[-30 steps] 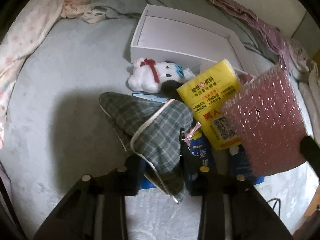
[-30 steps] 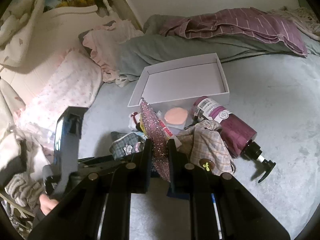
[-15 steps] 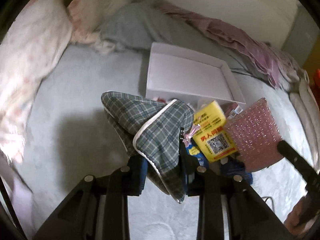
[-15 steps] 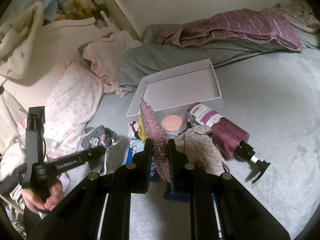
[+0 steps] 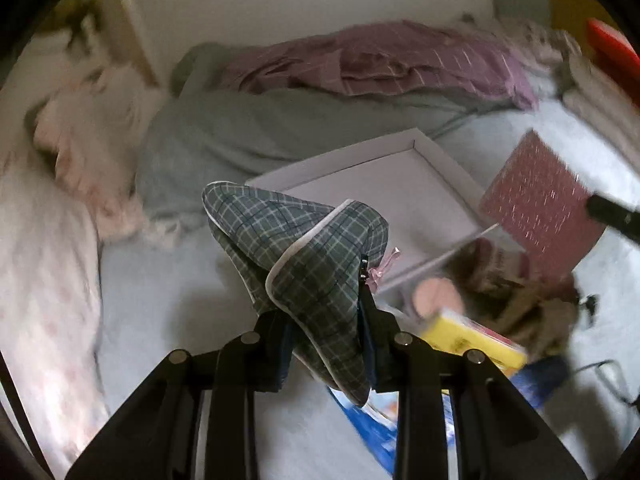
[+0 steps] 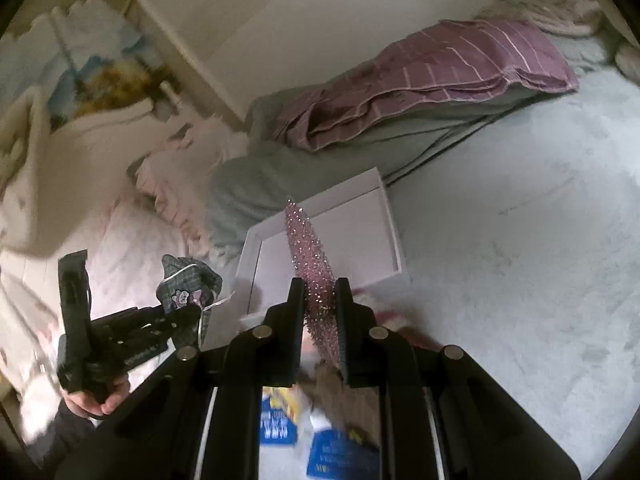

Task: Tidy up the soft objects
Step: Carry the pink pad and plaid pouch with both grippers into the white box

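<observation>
My left gripper (image 5: 326, 338) is shut on a green plaid fabric pouch (image 5: 308, 248) with white piping and a pink bow, held up above the bed. From the right wrist view the same pouch (image 6: 188, 286) hangs at the left, in front of the left gripper (image 6: 182, 312). My right gripper (image 6: 320, 312) is shut on a thin pink sequinned pad (image 6: 310, 260), edge-on toward a white open box (image 6: 390, 236). That pad (image 5: 544, 204) shows flat at the right of the left wrist view, beside the box (image 5: 416, 144).
Below lie a yellow packet (image 5: 476, 338), a round peach puff (image 5: 438, 294), a dark pink bottle (image 5: 500, 268), beige checked cloth (image 5: 536, 320) and blue packets (image 6: 344, 456). A grey-green blanket (image 5: 248, 128), purple striped bedding (image 6: 440, 76) and a floral pillow (image 5: 44, 264) surround the box. A hand (image 6: 94, 400) holds the left gripper.
Both grippers have risen and turned with their loads. The plaid pouch and the pink pad now hang higher, nearer the white box, and the pile of packets has dropped low in both views.
</observation>
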A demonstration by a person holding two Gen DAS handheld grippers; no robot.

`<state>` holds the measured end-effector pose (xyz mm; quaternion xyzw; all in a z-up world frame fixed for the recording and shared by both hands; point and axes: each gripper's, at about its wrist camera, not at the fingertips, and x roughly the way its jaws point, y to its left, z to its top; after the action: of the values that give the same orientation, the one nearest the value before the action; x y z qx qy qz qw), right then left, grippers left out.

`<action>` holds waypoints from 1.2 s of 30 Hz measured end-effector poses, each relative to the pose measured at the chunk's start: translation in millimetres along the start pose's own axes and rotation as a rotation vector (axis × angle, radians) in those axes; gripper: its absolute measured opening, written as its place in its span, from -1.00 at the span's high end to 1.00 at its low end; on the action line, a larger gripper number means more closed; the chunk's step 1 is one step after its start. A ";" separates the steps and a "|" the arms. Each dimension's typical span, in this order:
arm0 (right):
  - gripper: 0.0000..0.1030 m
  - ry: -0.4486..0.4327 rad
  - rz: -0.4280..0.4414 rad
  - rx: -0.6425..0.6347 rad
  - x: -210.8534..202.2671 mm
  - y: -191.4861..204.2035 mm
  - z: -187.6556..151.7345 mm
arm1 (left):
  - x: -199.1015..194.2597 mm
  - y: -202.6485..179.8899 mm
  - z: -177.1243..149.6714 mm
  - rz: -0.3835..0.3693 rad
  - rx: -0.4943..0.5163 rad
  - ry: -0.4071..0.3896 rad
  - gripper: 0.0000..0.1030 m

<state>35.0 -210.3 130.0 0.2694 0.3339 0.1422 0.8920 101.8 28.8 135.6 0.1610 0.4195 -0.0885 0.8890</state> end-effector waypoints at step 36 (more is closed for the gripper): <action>0.46 0.257 -0.219 0.174 130.7 -43.1 29.9 | 114.9 -53.8 39.2 -0.254 0.088 0.199 0.29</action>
<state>154.6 -200.2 56.2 0.2873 0.4834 0.0481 0.8255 186.8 -38.0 58.6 0.1536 0.5183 -0.2020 0.8167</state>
